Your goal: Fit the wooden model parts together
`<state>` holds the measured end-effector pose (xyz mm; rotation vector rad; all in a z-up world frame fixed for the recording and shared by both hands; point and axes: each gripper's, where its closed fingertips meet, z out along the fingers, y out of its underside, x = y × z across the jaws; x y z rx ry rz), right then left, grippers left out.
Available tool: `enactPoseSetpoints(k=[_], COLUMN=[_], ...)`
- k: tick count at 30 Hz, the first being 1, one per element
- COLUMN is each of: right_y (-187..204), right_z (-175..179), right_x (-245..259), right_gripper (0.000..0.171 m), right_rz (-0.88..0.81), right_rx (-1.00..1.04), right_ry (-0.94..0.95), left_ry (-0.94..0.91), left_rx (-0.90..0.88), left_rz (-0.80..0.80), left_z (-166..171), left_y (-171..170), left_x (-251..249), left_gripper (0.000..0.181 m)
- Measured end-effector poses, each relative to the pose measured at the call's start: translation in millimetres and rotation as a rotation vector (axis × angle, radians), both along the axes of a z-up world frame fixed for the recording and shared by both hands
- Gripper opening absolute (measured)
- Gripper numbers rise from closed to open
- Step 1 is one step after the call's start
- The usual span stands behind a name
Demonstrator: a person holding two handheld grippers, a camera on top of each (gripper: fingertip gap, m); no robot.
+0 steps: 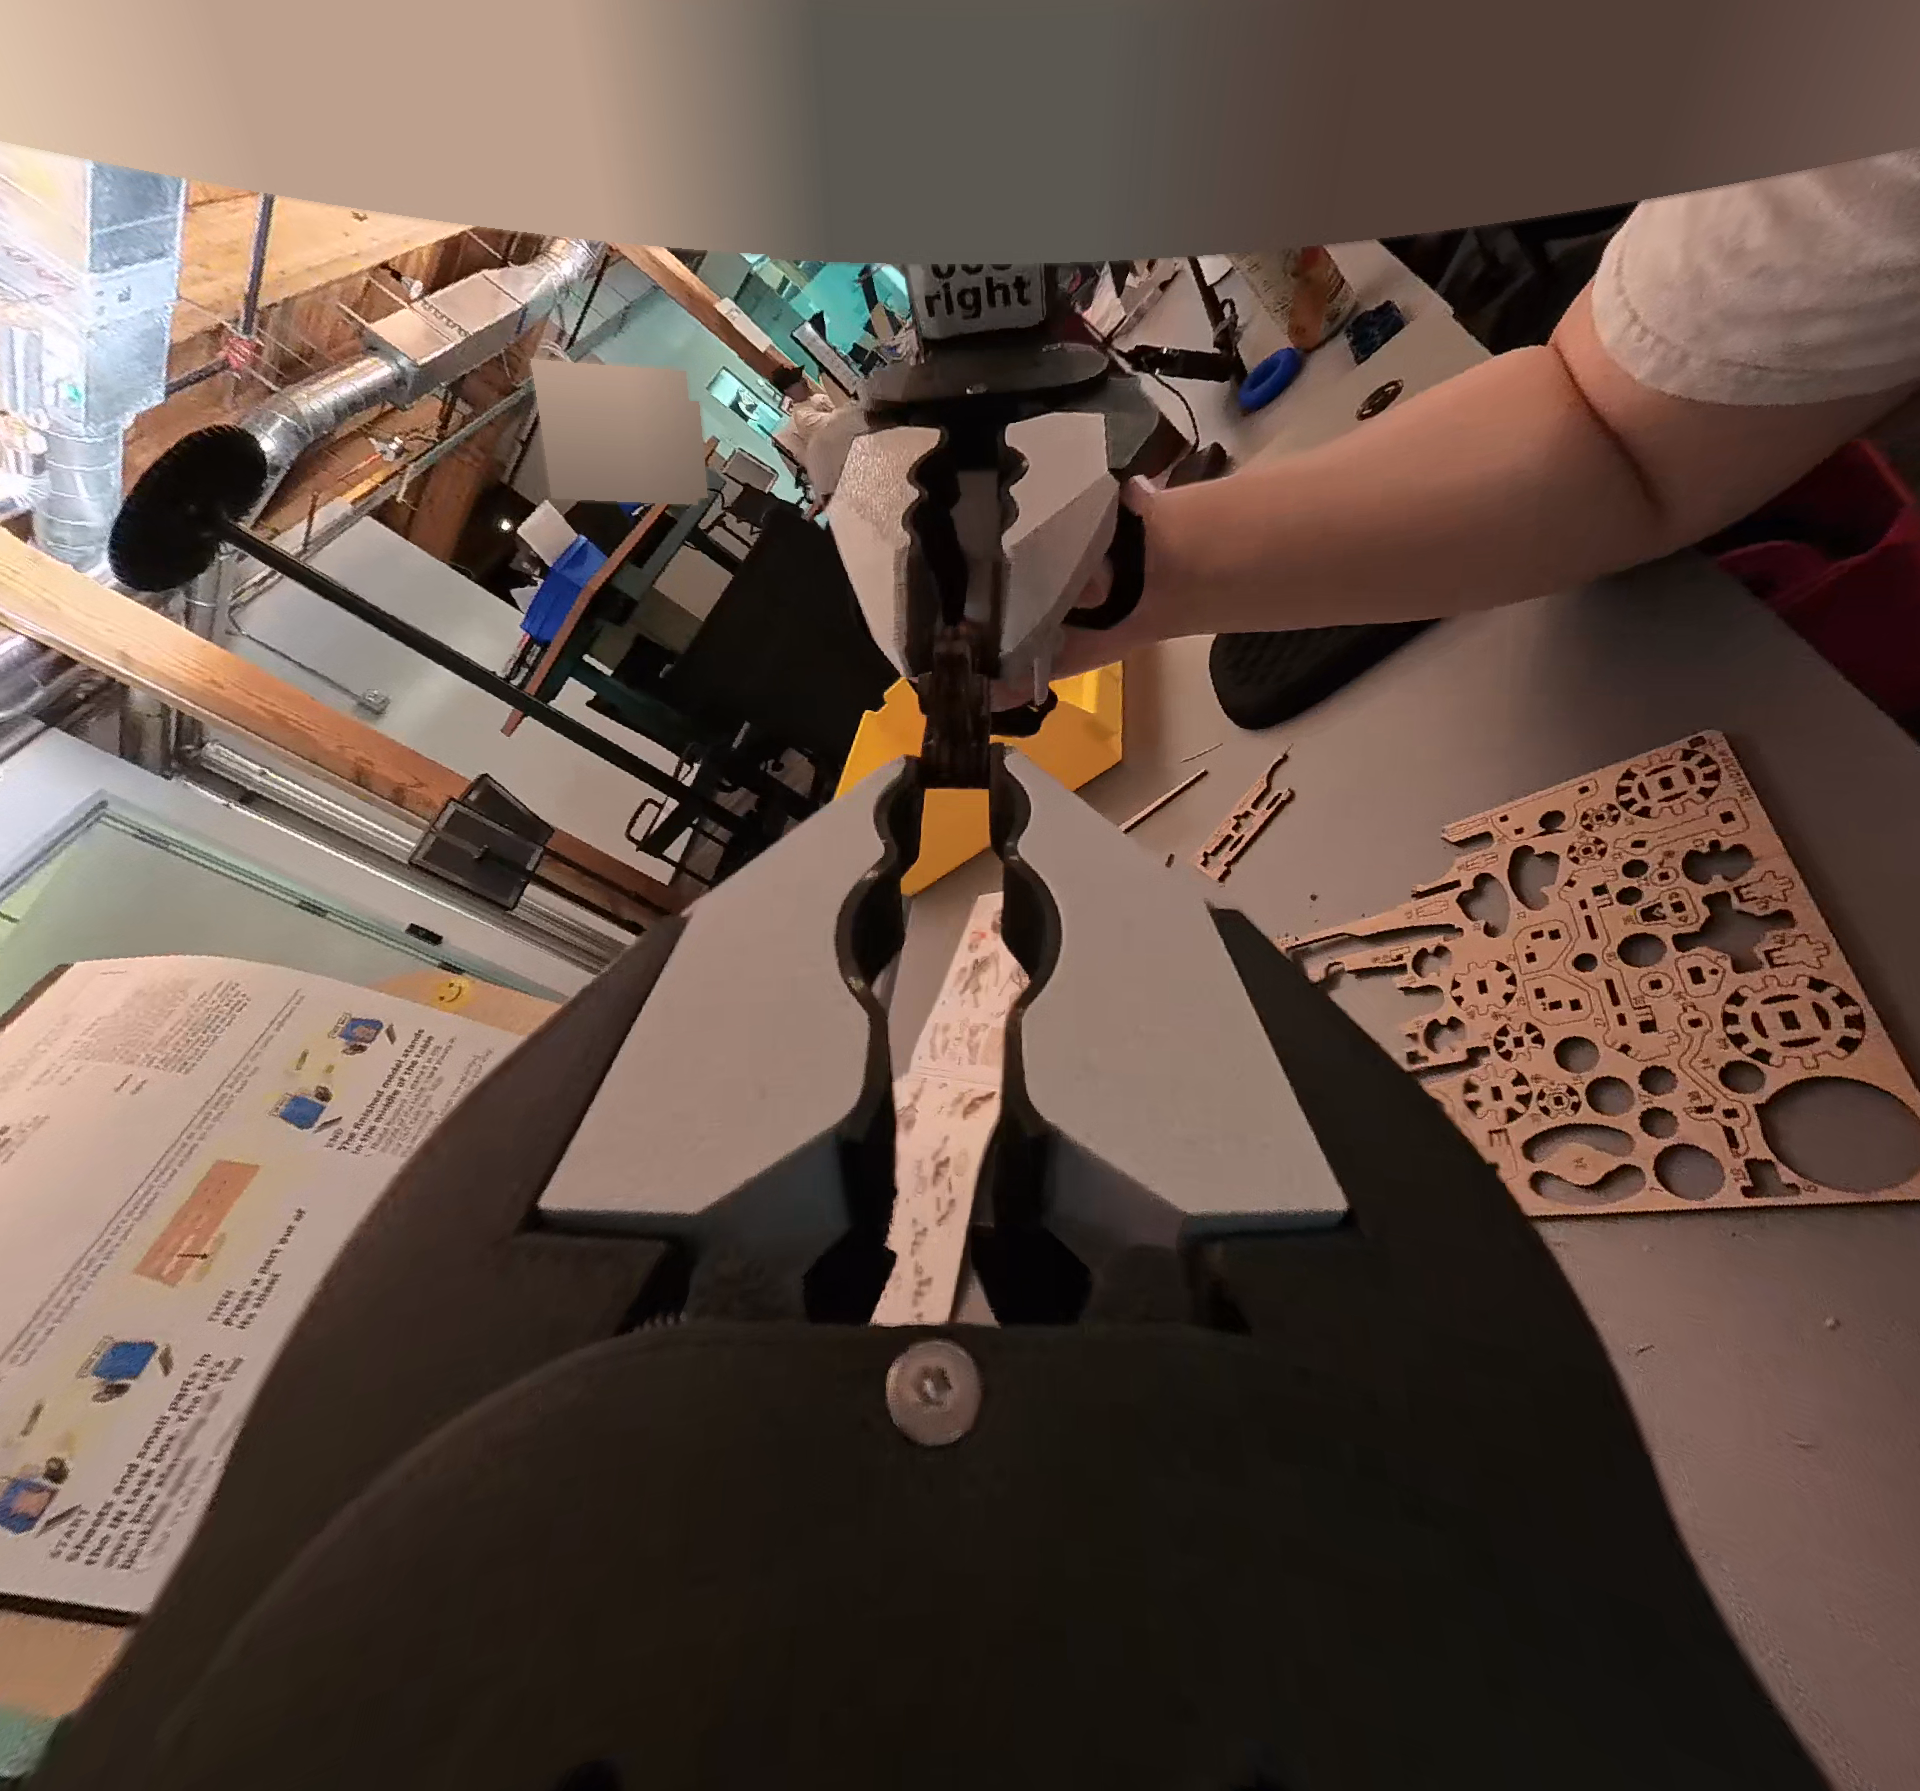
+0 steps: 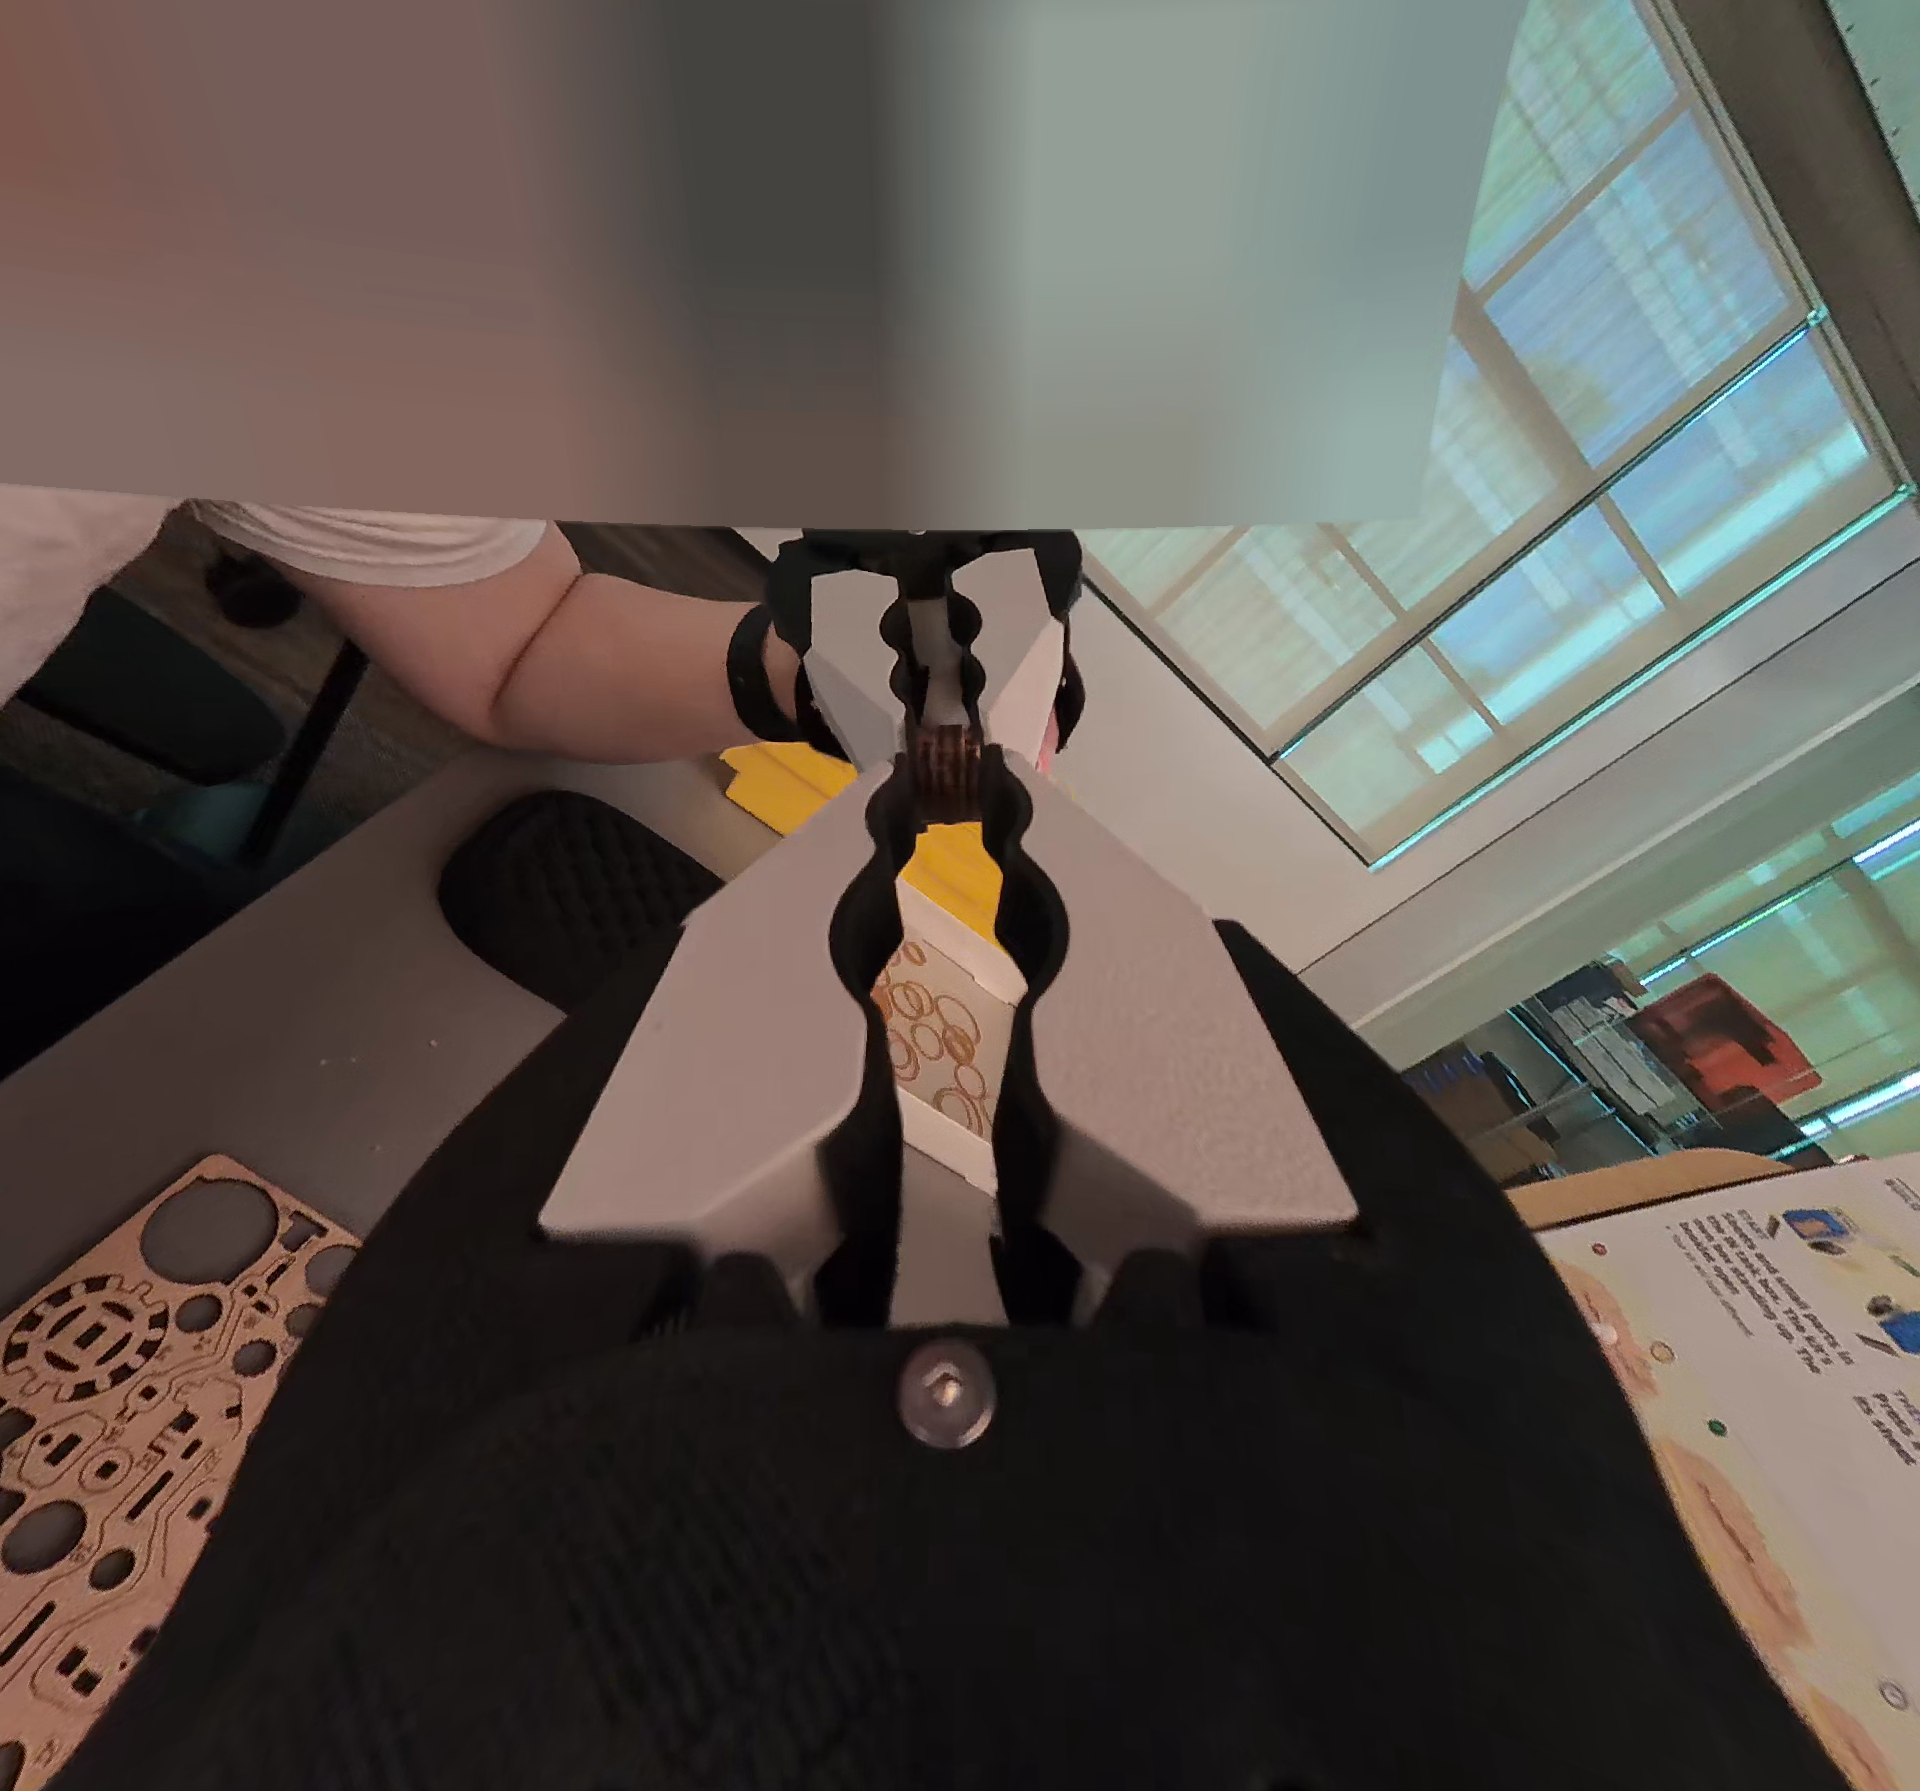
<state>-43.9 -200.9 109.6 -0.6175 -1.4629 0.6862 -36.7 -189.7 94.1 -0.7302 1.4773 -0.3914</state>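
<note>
Wooden model part (image 1: 954, 702), small and dark-edged, hangs above the grey bench (image 1: 1662, 1378), pinched from both ends: left tongs (image 1: 954, 773) are nearly closed on it, and right tongs (image 2: 943, 767) clamp it head-on, tips almost meeting. Beside the left tongs lies the punched plywood sheet (image 1: 1621, 1003); opposite it, an open instruction booklet (image 1: 177, 1222). A label sits atop the right tongs. Beyond the part sits a yellow bin (image 1: 1070, 733).

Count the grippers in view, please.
2: the left gripper and right gripper, tip to tip above the table, both pinching the wooden part.
</note>
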Motion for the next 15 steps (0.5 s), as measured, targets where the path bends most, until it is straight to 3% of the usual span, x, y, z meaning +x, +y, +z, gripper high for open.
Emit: enactPoseSetpoints(k=[15], right_y=[-2.3], right_z=[-1.9], right_x=[-0.5], right_gripper=[0.013], right_rz=[-0.024], right_rx=[0.144], right_ry=[0.020], left_ry=[0.043], left_rx=[0.068], left_rz=[0.054], left_z=[-0.3], left_y=[-1.8], left_x=[-0.2], left_gripper=[0.010])
